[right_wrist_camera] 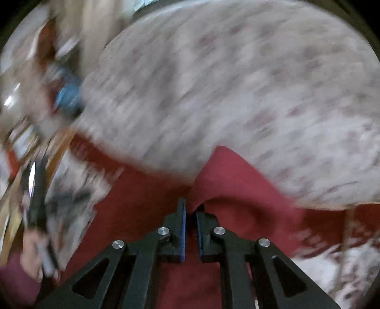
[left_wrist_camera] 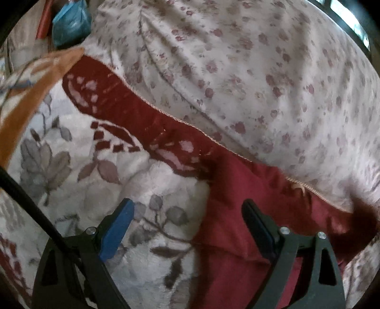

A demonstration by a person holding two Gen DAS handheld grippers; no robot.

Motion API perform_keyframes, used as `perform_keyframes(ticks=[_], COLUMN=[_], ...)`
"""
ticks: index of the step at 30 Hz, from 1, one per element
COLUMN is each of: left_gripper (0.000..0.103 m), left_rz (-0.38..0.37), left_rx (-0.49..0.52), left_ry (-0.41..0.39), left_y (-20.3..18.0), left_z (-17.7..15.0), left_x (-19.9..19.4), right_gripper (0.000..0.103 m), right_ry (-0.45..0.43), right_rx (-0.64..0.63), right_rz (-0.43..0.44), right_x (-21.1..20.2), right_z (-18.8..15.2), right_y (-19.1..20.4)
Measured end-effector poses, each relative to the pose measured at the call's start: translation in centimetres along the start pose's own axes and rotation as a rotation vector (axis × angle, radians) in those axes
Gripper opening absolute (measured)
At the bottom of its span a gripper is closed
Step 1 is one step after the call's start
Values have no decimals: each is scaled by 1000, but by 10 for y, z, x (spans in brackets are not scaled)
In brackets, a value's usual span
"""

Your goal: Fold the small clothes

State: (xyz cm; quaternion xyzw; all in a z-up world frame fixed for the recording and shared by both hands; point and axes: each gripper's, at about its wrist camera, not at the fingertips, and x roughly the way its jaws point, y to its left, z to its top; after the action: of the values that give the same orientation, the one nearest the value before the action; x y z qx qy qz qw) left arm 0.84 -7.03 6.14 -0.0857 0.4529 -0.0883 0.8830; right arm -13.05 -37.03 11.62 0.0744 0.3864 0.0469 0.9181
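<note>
Both views look steeply down from close above a bed, each along its own gripper's fingers at the bottom of the frame. The left wrist view is sharp, the right wrist view smeared by blur. They share the red garment in the lower frame, the flowered sheet above it, and a blue bag at upper left.

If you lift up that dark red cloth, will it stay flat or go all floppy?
Probably floppy: the dark red cloth already rises in a soft, curved fold where the right tool pinches it. It looks thin and creased, so likely light. It may drag a little on the fluffy white flowered blanket beneath.
</note>
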Motion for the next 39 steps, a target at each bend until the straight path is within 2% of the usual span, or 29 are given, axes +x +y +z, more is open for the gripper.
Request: perform_keyframes(ticks=[3,5,7,9,11,12,14,18,19,20,21,23,25,26,27,28,31,33,35,39], left_gripper=[91,91,91,91,91,91,91,91,91,91,91,91,91,91,91,91,91,91,91,91], left_rz=[-33,-36,-34,-35,-34,-35,-43,-91,-98,-96,-87,-81,-96,-108,-124,-141,-153,-141,-192,-207], left_rx=[-1,20,36,41,39,32,23,23,34,47,63,73,58,47,35,30,67,110,146,187], left_ry=[7,2,-4,-6,-6,-4,-1,-5,-9,-12,-15,-13,-9,-6,-3,0,-3,24,54,137], left_y=[-3,-7,-10,-11,-11,-10,-8,-10,-12,-14,-16,-17,-14,-13,-12,-12,-22,-35,-53,-100], left_z=[-2,-3,-4,-5,-5,-5,-4,-2,-2,-2,-2,-1,0,0,0,-1,-5,-7,-8,-8], left_x=[0,-3,-5,-5,-5,-5,-4,-6,-6,-7,-7,-6,-6,-5,-5,-5,-6,-7,-9,15], right_gripper=[11,23,26,40,70,74,75,74,59,31,20,18,19,31,39,48,49,58,74,74], right_ry=[188,267,241,210,135,99,80,99,108,118,118,103,108,122,134,135,119,94,65,76], right_rx=[-56,-44,3,60,109,131,157,200,187,161,141,123,105,81,49,31,39,58,100,186], right_rz=[36,11,27,40,42,34,37,65,57,38,35,73,185,215,221,210,162,114,86,69], right_x=[53,71,67,56,45,44,54,96,106,116,114,109,97,92,86,79,54,35,14,-7], right_z=[-45,-69,-71,-64,-50,-42,-30,-20,-20,-20,-21,-22,-29,-33,-40,-46,-60,-69,-79,-98], right_y=[28,27,18,10,6,4,-1,5,10,17,23,37,53,60,66,68,55,41,22,-11])
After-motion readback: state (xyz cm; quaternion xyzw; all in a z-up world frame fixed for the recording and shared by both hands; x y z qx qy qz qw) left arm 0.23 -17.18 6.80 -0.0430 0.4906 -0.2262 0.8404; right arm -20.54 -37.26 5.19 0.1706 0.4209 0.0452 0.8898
